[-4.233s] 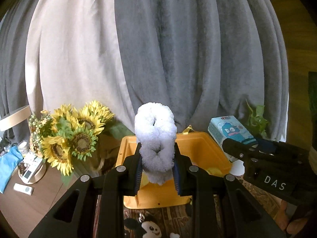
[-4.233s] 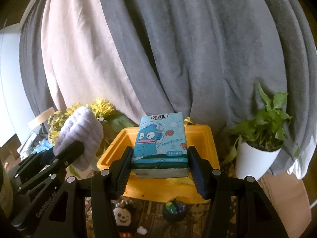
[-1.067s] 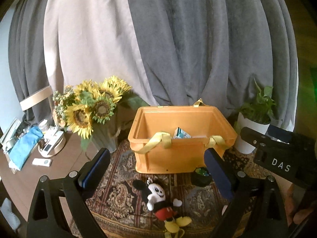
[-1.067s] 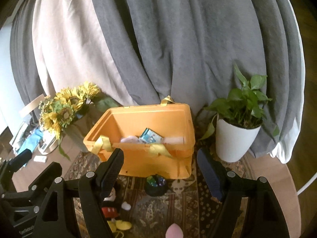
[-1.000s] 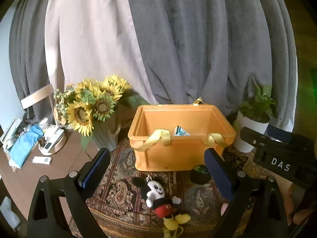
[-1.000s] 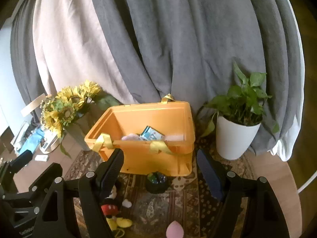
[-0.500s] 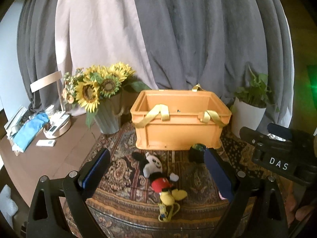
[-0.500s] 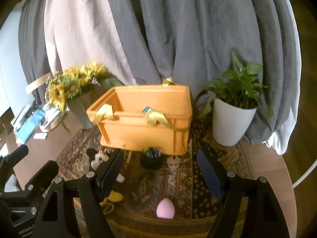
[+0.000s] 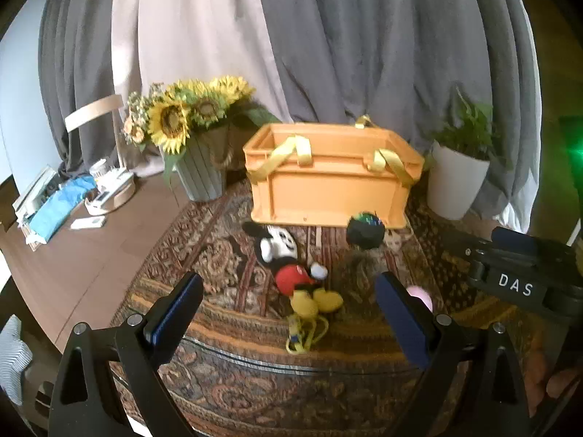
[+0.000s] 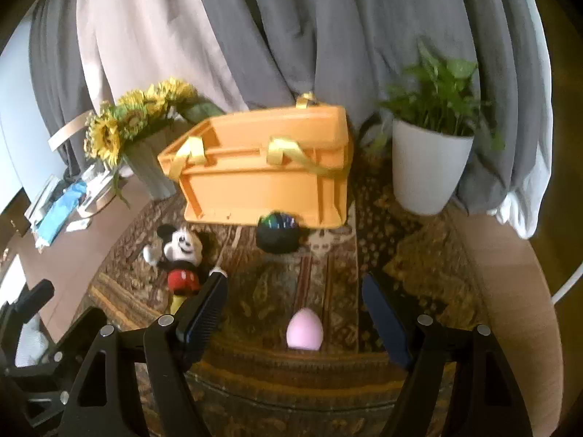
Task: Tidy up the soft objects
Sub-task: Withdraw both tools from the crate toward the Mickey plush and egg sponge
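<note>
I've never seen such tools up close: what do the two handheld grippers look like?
Both the left gripper and right gripper are matte black plastic frames with silver screws and two dark blue ribbed finger pads. White "DAS" lettering marks the right one's side.

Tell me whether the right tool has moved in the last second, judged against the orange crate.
Yes. The right tool has dropped lower: the orange crate now shows its side, its inside hidden, and the pink egg sits between the open fingers.
</note>
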{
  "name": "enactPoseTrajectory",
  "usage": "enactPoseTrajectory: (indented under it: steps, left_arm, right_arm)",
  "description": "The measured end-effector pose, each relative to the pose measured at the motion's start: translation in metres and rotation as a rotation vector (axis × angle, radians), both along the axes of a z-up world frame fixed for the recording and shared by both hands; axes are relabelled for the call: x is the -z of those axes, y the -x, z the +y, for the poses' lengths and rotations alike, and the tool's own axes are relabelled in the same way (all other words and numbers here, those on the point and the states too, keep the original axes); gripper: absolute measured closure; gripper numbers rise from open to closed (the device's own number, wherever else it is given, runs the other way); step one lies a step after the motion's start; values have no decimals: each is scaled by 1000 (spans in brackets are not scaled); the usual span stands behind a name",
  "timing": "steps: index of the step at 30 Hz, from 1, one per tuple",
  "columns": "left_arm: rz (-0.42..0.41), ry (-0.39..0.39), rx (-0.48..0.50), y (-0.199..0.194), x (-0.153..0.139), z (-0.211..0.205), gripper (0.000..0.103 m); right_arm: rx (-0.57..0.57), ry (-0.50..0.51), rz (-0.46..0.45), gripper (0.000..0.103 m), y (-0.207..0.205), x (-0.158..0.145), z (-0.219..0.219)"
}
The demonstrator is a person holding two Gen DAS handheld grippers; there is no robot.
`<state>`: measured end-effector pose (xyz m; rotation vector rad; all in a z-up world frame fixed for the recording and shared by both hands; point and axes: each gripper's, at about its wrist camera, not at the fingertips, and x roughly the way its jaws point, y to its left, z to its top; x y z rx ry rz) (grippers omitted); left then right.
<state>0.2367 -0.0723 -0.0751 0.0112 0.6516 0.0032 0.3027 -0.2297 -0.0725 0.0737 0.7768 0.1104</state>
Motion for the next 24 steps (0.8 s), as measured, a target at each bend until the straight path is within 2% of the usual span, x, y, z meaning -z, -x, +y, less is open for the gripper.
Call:
enactPoseTrajectory:
  steps: [16,24]
  left_arm:
    - [74,-20,16,5,43,-9,7]
    - [123,-60,28,-2,76,-10,15]
  right_arm:
    - [-15,-3,95,26,7,47,-6]
    - [-25,19,114,26,2,72,-6]
